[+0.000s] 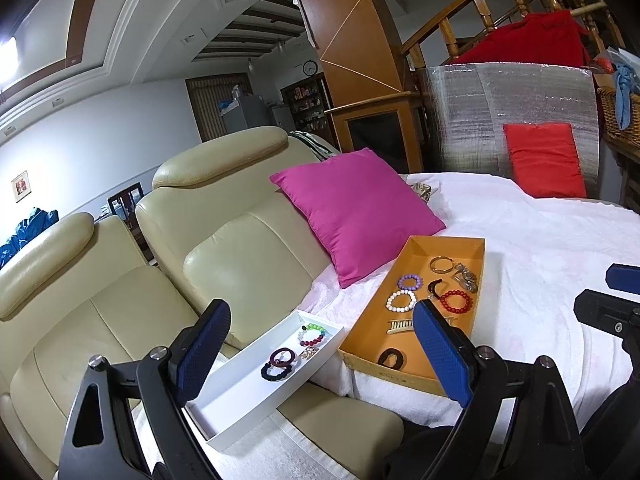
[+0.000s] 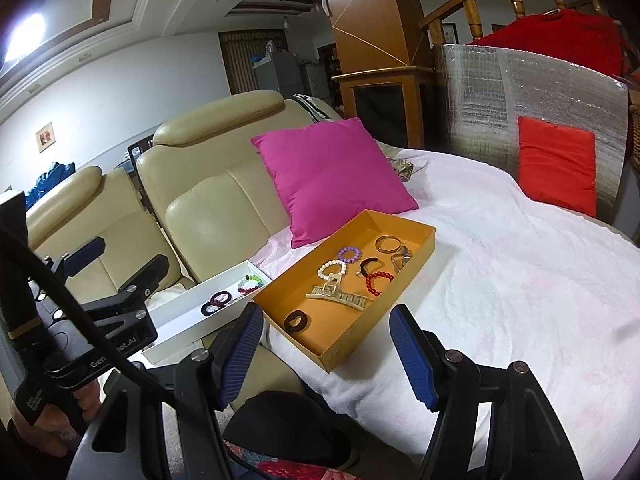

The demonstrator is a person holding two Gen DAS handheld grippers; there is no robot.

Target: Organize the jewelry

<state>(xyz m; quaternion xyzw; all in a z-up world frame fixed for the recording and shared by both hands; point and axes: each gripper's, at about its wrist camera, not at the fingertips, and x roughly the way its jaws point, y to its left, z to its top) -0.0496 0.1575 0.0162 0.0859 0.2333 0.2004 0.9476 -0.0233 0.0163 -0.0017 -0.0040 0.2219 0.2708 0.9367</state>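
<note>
Both grippers were held above the near edge of the work area, neither touching any item. The left gripper (image 1: 322, 350) had its blue-padded jaws spread wide with nothing between them; the right gripper (image 2: 330, 354) was likewise wide apart and empty.

A shallow orange cardboard tray (image 2: 384, 312) rested on a white fleece blanket (image 2: 520, 280). Inside it lay a purple bead bracelet (image 2: 349, 255), a white bead bracelet (image 2: 331, 269), a red bead bracelet (image 2: 378, 282), a plain gold bangle (image 2: 387, 244), a beige toothed hair claw (image 2: 338, 294), a black fabric hair tie (image 2: 297, 321) and a small silver-toned piece (image 2: 402, 258) whose form could not be determined.

Just beside the orange tray, on its left, a long white rectangular tray (image 1: 256, 408) sat on the seat of a cream leather sofa (image 1: 120, 300). It contained a multicoloured bead bracelet (image 1: 313, 334), a dark maroon ring-shaped band (image 1: 281, 357) and a black bead bracelet (image 1: 276, 372), the last two touching.

A magenta square cushion (image 1: 356, 210) leaned against the sofa back, behind the orange tray.
</note>
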